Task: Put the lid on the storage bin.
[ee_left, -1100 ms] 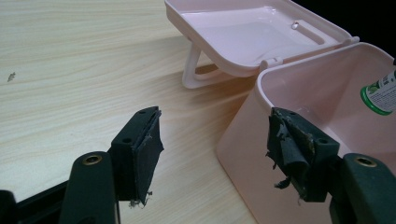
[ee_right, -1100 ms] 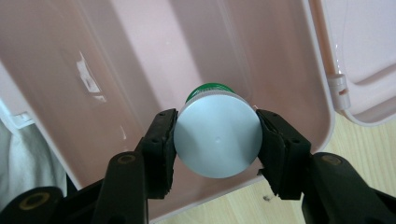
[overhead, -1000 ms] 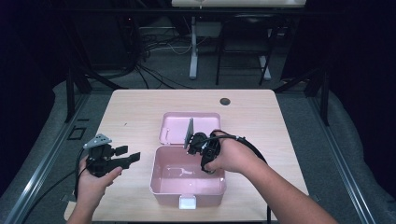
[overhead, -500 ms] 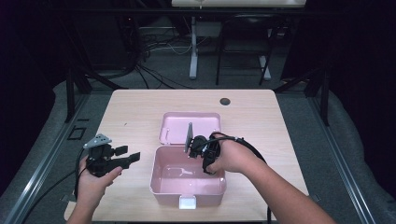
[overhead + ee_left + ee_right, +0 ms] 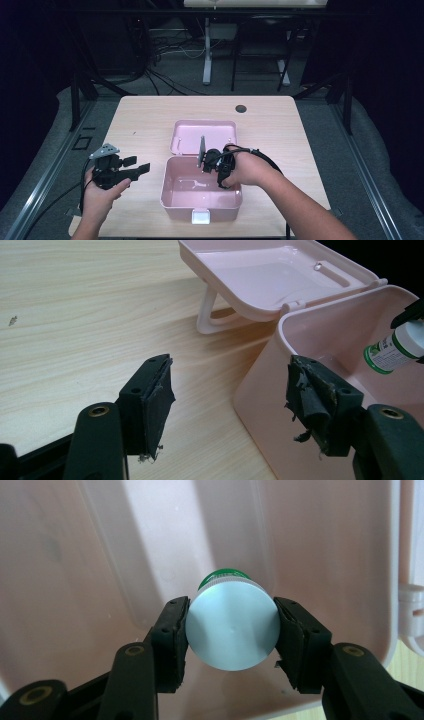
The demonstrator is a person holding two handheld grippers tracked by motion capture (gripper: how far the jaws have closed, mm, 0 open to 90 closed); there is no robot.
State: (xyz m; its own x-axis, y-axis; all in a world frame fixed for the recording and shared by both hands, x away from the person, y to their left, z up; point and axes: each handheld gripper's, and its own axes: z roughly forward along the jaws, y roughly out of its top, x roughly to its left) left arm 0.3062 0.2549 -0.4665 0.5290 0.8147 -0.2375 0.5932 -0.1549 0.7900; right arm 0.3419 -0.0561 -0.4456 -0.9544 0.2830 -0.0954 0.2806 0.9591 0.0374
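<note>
Handling: the bottle (image 5: 233, 630) looks small, rigid and light, likely plastic with a smooth cap; a slick round side could twist or slip between flat pads, so a firm squeeze across the widest part seems wise
Where to grip: across the cap's rim, on opposite sides, which is where the pads sit now; the labelled body below would offer a longer, less slippery surface
Look of the bottle: a pale silvery-white round cap seen end on in the right gripper view, a green band just behind it; in the left gripper view a white body with a green-and-white printed label (image 5: 395, 347), the print too small to read
Where the bottle is: held over the open pink box (image 5: 202, 207), inside its far right corner and above the floor; whether it touches the wall I cannot tell
Right gripper (image 5: 231, 635): clamped on the bottle's cap, one pad pressed to each side
Left gripper (image 5: 227, 400): jaws apart with nothing between them, hovering over the table (image 5: 145, 120) just left of the box
Box: lid (image 5: 204, 136) swung back and lying open behind the tub, latch tab (image 5: 200, 216) at the near wall, inside bare apart from faint moulded marks
</note>
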